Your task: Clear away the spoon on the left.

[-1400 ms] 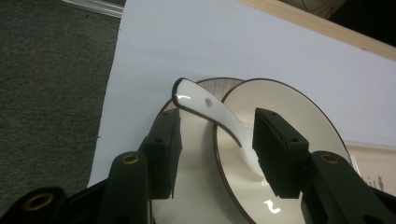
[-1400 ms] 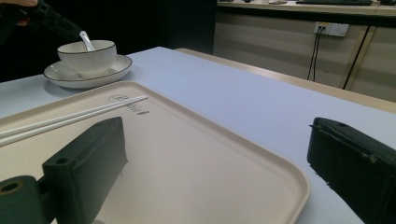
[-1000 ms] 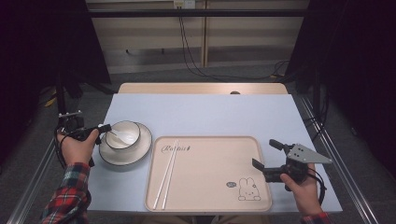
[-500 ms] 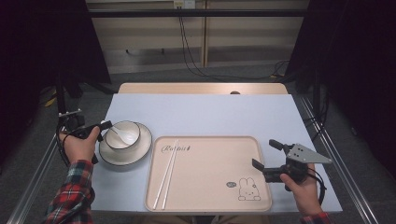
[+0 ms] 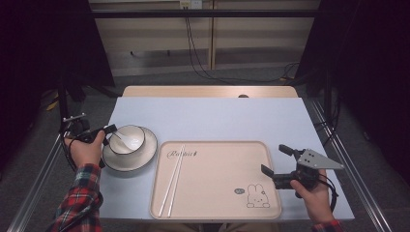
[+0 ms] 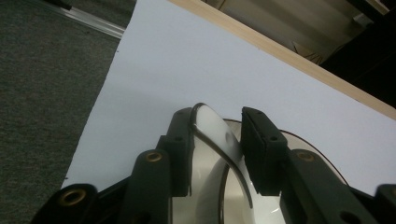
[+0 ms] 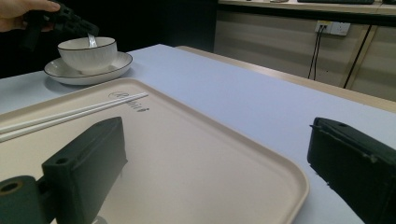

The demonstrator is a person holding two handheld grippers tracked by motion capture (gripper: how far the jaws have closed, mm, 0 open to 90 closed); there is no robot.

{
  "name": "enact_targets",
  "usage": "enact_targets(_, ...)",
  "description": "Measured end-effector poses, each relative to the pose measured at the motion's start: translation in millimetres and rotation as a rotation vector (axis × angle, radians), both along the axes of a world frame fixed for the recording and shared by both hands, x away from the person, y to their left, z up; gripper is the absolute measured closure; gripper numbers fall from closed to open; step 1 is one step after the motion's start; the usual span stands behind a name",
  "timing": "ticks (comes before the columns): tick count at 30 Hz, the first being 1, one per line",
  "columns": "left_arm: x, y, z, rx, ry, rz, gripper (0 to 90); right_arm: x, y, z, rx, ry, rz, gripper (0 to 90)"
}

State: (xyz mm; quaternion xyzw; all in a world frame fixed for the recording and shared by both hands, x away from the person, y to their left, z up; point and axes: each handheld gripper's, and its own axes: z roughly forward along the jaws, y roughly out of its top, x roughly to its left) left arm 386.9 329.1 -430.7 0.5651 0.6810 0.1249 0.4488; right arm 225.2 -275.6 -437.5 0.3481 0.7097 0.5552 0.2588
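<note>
— Left gripper (image 5: 107,131): closing on anything?
— Gripping the handle of the white spoon (image 6: 215,135), jaws drawn narrow against it, one pad touching, the other just beside; holding it at the near-left rim of the bowl (image 5: 127,138).
— Lying which way from there?
— Running from the jaws rightward and down into the bowl, scoop end resting inside; long axis slanting roughly across the table, away from the hand (image 5: 86,151).
— Sitting on what?
— Bowl standing on a saucer (image 5: 145,155), just left of the tray (image 5: 217,193), with the chopsticks (image 5: 172,180) lying lengthwise along the tray's left side.
— Right gripper (image 5: 276,162)?
— Gaping wide, holding nothing, hovering over the tray's right edge, well apart from the bowl. Left hand far nearer, so lifting the spoon probably falling to it.
</note>
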Motion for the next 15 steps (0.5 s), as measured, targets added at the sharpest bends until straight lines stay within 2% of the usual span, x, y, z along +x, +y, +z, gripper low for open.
enact_targets(5,-0.4,-0.6,1.3,-0.037,-0.017,-0.006,71.9,-0.2,0.1,0.1,0.001,0.003,-0.003,3.7)
enact_targets(6,-0.7,-1.8,3.2,-0.033,-0.033,-0.001,76.9,-0.3,0.2,0.1,0.002,0.002,-0.002,3.8)
enact_targets(9,-1.3,-3.0,6.2,-0.027,-0.055,-0.002,81.3,-0.1,0.4,0.0,0.003,0.000,-0.002,3.7)
enact_targets(10,-1.9,-4.0,8.7,-0.028,-0.095,-0.015,82.8,-0.1,0.4,-0.1,0.002,0.002,0.000,3.7)
enact_targets(12,-2.7,-6.1,10.8,-0.047,-0.120,-0.025,84.8,-0.1,0.6,0.0,0.001,0.001,0.002,3.8)
enact_targets(15,-3.5,-10.1,13.7,-0.038,-0.144,-0.041,85.7,0.0,0.6,0.0,0.003,0.001,0.001,3.7)
